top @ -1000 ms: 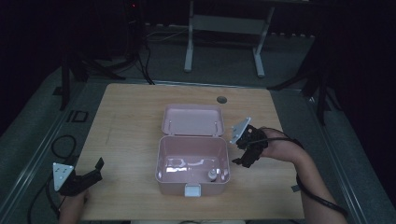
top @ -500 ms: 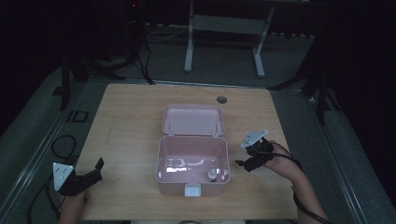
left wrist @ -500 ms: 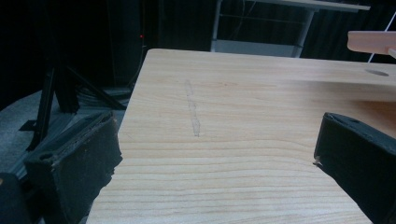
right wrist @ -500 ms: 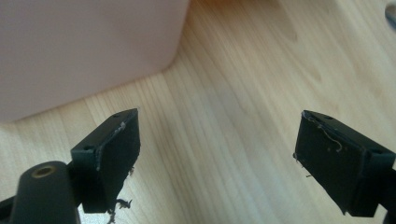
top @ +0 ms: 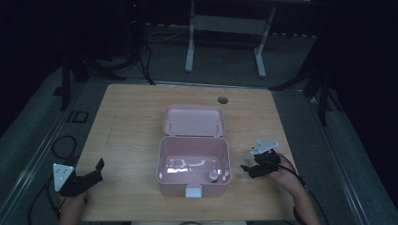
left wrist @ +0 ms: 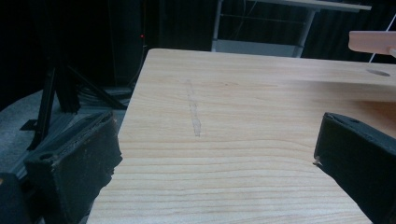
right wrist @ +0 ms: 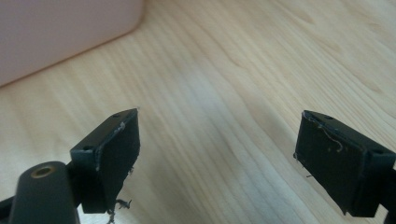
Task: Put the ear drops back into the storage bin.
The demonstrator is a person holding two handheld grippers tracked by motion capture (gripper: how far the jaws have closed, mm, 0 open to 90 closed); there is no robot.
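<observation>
high view: a pink box (top: 193,161) sits mid-table (top: 131,117), lid (top: 193,120) swung open to the far side, a small bottle-like object (top: 212,176) inside near its right front corner. right gripper (top: 247,168) rests just right of the box, jaws spread, nothing held. left gripper (top: 97,168) lies at the near left edge, jaws released too.
</observation>
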